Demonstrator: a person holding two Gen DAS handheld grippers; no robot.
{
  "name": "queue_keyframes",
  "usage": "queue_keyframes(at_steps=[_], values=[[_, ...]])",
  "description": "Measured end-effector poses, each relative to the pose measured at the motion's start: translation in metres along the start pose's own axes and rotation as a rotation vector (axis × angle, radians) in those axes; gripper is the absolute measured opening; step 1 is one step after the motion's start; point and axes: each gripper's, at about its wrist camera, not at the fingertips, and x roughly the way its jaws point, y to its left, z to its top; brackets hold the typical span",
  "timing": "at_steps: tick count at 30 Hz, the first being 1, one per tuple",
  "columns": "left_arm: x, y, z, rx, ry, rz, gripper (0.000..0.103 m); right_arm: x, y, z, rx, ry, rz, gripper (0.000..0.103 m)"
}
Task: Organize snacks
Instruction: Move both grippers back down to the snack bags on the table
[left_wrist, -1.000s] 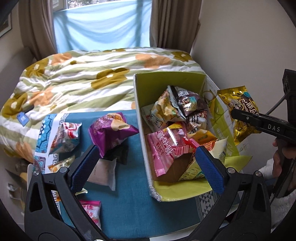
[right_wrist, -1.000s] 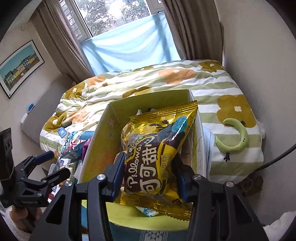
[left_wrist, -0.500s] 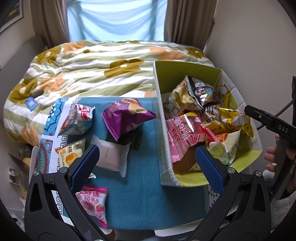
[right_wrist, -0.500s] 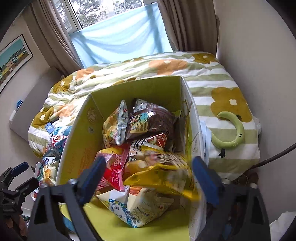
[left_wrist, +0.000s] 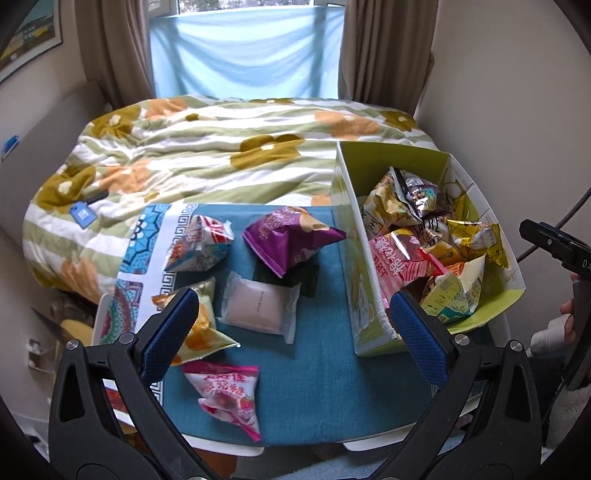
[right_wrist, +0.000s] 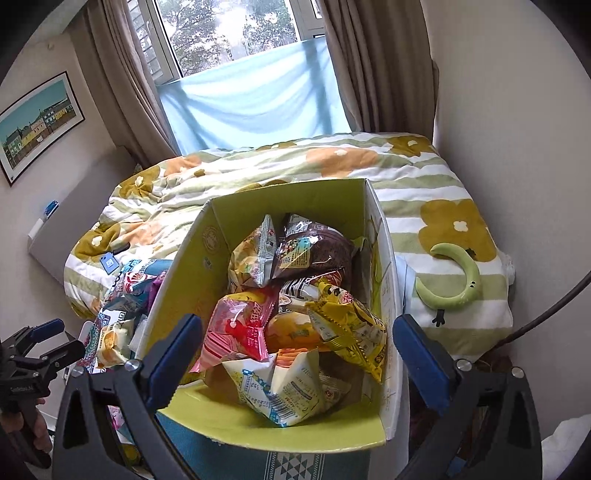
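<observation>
A green cardboard box on the right of the teal table cloth holds several snack bags, with the gold bag lying on top. Loose on the cloth are a purple bag, a pale wrapped pack, a red-and-white bag, an orange bag and a pink bag. My left gripper is open and empty above the cloth. My right gripper is open and empty above the box.
A bed with a flowered striped quilt lies behind the table. A green curved toy rests on the quilt at the right. The wall is close on the right. Curtains and a window stand at the back.
My right gripper opened and let the gold bag drop into the box, where it now lies. My left gripper pulled back and left, so more of the cloth and loose snacks show.
</observation>
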Motion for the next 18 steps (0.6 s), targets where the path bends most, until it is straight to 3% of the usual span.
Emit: queue_keyframes(at_steps=[10, 18], values=[[-0.033, 0.085, -0.005, -0.047, -0.030, 0.056, 0.103, -0.032, 0.057, -0.002, -0.058, -0.044, 0.045, 0.102], [-0.033, 0.156, -0.019, -0.047, 0.028, 0.025, 0.103, -0.039, 0.127, -0.014, -0.049, -0.071, 0.035, 0.102]])
